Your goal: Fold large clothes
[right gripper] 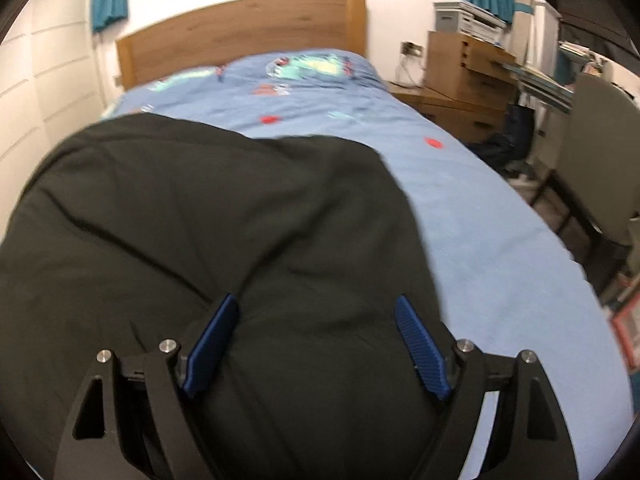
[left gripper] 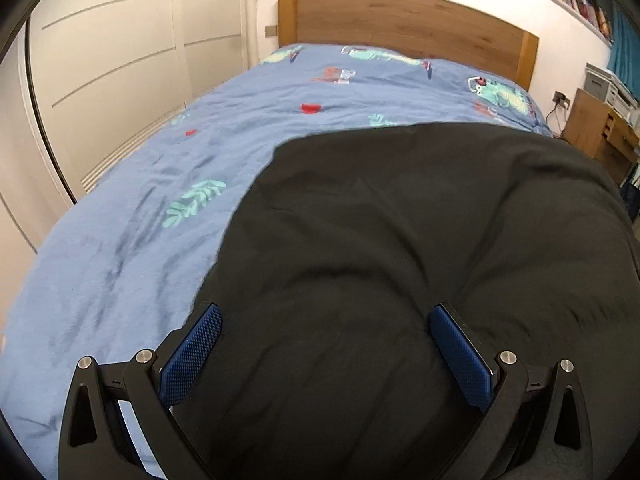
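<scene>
Blue patterned bedding point(left gripper: 132, 220) covers a bed with a wooden headboard point(left gripper: 404, 20), white wardrobe doors point(left gripper: 112, 72) along one side and a wooden dresser point(right gripper: 464, 76) along the other. On the bedding lies a large black garment point(left gripper: 400, 232), spread fairly flat with soft wrinkles. Its far edge runs across the bed, parallel to the headboard, and its long axis seems to run from the near end of the bed toward the headboard, though the near end is hidden below both views. The left gripper point(left gripper: 326, 320) hovers over the garment's left part, blue-padded fingers point(left gripper: 192, 356) spread wide and holding nothing. The right gripper point(right gripper: 316, 312) sits over the right part, fingers point(right gripper: 422, 350) likewise wide apart, cloth between them but not pinched.
</scene>
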Demonstrator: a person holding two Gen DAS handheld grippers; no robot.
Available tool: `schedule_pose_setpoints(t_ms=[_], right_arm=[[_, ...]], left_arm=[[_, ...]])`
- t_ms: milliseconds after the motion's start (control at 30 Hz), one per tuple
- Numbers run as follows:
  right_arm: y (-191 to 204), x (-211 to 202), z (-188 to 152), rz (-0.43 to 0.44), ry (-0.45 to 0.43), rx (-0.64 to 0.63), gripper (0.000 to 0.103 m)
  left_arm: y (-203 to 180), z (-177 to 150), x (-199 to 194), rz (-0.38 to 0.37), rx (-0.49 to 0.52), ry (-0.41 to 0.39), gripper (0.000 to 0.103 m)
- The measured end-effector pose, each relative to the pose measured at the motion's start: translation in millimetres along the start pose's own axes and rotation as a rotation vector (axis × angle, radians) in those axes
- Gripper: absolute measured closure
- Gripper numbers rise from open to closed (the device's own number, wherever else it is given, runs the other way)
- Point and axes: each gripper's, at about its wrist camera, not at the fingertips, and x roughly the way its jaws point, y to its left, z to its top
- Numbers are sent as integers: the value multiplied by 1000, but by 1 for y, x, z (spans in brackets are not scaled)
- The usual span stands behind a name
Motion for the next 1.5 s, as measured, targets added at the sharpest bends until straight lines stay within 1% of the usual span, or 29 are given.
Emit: schedule_pose_setpoints(t_ms=[33, 100, 167, 367, 500, 600, 667, 833, 1000, 1267, 1367, 1500], right_arm=[[-3, -6, -2, -12, 0, -1, 22], [-2, -19, -5, -5, -14, -6, 22], [7, -34, -8, 29, -37, -26, 22], [64, -74, -25, 160, -113, -132, 22], [99, -85, -33, 229, -149, -199, 22], [110, -85, -43, 267, -157, -219, 22], [114, -81, -48, 268, -152, -230, 22], [101, -70, -58, 289, -148, -216, 22], [84, -61, -62, 279, -141, -191, 21], [28, -50, -66, 185, -107, -112, 21], [6, -50, -69, 145, -95, -90, 21], [-13, -54, -74, 113, -73, -67, 21]], left_arm=[[1, -3, -8, -4, 6, -17, 1], [3, -7, -17, -12, 12, -28, 1], [3, -13, -27, -26, 6, -33, 1], [-4, -23, -45, -53, 28, -60, 1], [-13, -32, -51, -90, 45, -89, 1], [-21, -38, -49, -104, 64, -99, 1], [-25, -43, -43, -106, 75, -92, 1], [-28, -52, -36, -99, 90, -101, 1], [-30, -56, -33, -91, 101, -110, 1], [-30, -58, -29, -80, 107, -108, 0], [-30, -59, -30, -75, 111, -104, 0], [-27, -60, -30, -70, 114, -97, 0]])
